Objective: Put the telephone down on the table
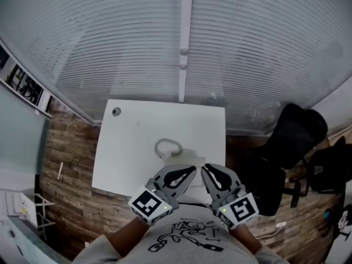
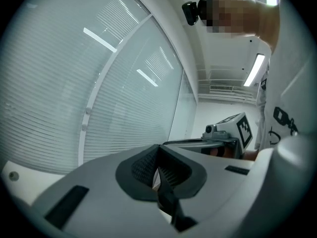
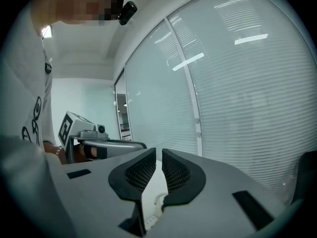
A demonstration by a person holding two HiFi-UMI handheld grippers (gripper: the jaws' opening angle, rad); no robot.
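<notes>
The telephone (image 1: 168,147) is lying on the desk (image 1: 126,153), task seemingly done; left tongs (image 1: 180,176) closed, right tongs (image 1: 216,177) barely parted, both holding nothing

Both tools are pale grey plastic shells: the left gripper (image 1: 188,172) and the right gripper (image 1: 208,172) each show black teardrop insets on top. Up close, the pads (image 3: 176,171) are black with a fine grid texture. Each carries a white cube (image 1: 148,204) printed with black square markers, a tiny green light (image 1: 166,208) glowing beside it. The person wears a light shirt (image 1: 187,236) with a black line drawing, plus a black camera (image 2: 190,12) on the head.
</notes>
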